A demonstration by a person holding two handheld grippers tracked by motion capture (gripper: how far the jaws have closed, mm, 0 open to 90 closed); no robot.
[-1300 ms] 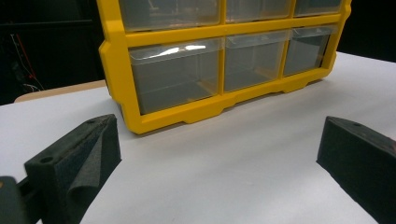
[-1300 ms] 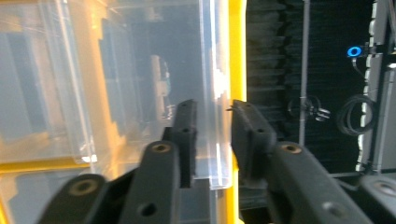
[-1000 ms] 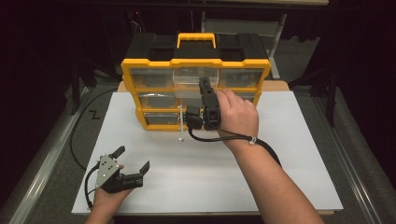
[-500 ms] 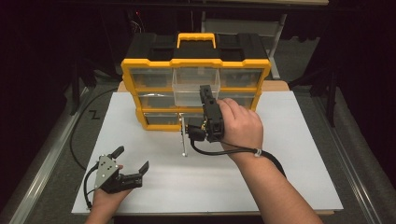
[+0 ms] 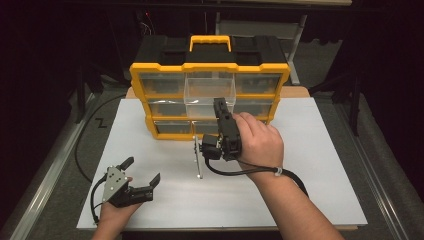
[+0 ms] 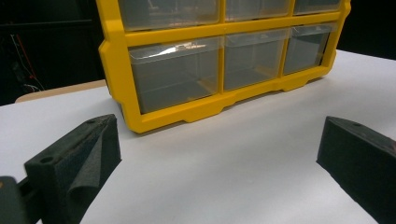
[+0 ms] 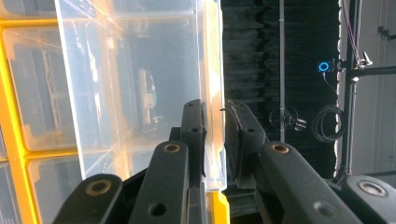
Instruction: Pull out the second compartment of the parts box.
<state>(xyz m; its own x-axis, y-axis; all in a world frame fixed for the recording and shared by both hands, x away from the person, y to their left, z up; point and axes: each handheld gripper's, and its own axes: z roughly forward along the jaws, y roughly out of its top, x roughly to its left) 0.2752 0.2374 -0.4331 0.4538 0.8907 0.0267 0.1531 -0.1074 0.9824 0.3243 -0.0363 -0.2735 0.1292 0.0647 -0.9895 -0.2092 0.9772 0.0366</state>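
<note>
Drawer (image 5: 210,92) front edge, probably half-out

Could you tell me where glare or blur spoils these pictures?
Right gripper view: warm glare washes the clear drawer, held by the right gripper. Left gripper view: jaws close up and soft; yellow organizer fairly sharp. High view: bright white tabletop, dark surroundings.

Black two-jaw grippers (image 5: 142,176) with brass-coloured rivets, grey plate, trailing black cables (image 5: 260,172)

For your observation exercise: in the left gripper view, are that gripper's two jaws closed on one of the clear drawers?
No: the left gripper has its jaws wide apart over the bare white table, short of the yellow organizer.
</note>
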